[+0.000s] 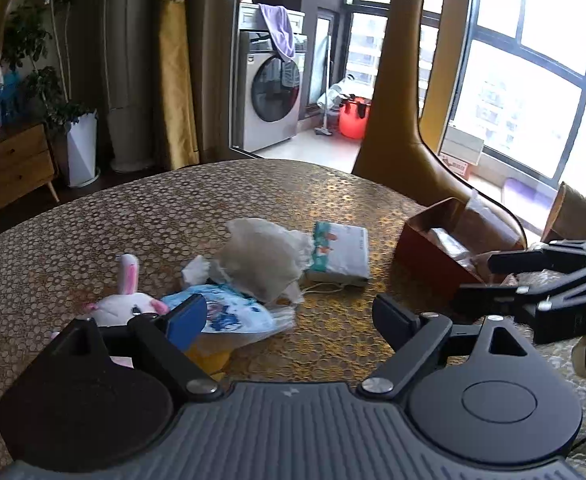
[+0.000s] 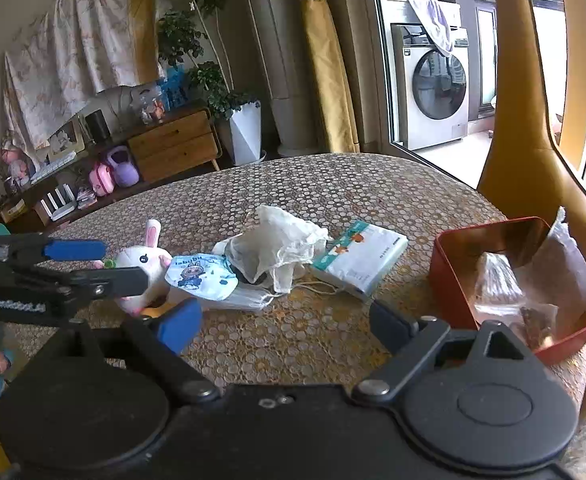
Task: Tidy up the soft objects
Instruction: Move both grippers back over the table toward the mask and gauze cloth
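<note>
A white plush rabbit (image 1: 123, 304) (image 2: 147, 260), a blue-printed face mask (image 1: 229, 314) (image 2: 201, 276), a crumpled white plastic bag (image 1: 263, 258) (image 2: 281, 244) and a tissue pack (image 1: 341, 254) (image 2: 361, 256) lie mid-table. A red tin box (image 1: 433, 256) (image 2: 469, 276) with clear wrappers inside stands at the right. My left gripper (image 1: 293, 312) is open and empty, just short of the mask; it also shows in the right wrist view (image 2: 97, 264). My right gripper (image 2: 285, 320) is open and empty, near the tin; it shows in the left wrist view (image 1: 489, 276).
The round table (image 1: 173, 208) (image 2: 333, 188) has a honeycomb-patterned cloth. A yellow-brown chair back (image 1: 405, 120) (image 2: 525, 140) rises behind the tin. A yellow item (image 1: 209, 360) lies under my left finger. Cabinet, plant pot and washing machine stand beyond.
</note>
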Demonstrator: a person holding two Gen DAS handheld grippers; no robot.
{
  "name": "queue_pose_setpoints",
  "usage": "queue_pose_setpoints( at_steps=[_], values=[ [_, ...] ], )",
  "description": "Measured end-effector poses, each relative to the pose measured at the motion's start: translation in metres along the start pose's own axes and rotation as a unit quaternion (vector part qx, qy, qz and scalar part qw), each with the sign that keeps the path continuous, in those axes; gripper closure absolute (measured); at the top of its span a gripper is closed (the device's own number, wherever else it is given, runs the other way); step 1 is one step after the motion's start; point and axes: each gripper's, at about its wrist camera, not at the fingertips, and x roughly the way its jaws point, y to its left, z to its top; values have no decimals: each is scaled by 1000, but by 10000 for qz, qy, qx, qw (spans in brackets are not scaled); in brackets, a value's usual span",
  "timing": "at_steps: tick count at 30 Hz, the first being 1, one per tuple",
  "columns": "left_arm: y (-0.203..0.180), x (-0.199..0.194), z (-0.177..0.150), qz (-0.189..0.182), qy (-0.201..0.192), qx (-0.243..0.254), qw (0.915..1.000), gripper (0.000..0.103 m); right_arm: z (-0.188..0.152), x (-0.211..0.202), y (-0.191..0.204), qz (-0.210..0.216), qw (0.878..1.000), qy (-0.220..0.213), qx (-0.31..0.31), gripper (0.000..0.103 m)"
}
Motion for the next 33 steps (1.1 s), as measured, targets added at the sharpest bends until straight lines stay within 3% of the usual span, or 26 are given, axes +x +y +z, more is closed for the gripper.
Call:
queue_pose_setpoints(
  at_steps=[3, 15, 25, 33],
  values=[
    [11, 5, -5, 47, 11, -73, 10000, 2, 4, 10, 1, 16, 10000, 31, 23, 12],
    [30, 40, -26, 186, 87, -384, 9991, 2, 37, 76, -2, 80, 9991, 405, -125, 8],
    [20, 77, -31, 657, -29, -204, 9976, 2, 58, 150, 2, 111, 9952, 805, -553, 8],
    [19, 112, -31, 1177, 124, -293, 9925, 2, 62, 202, 4, 88, 9909, 1039, -854, 7]
  ],
)
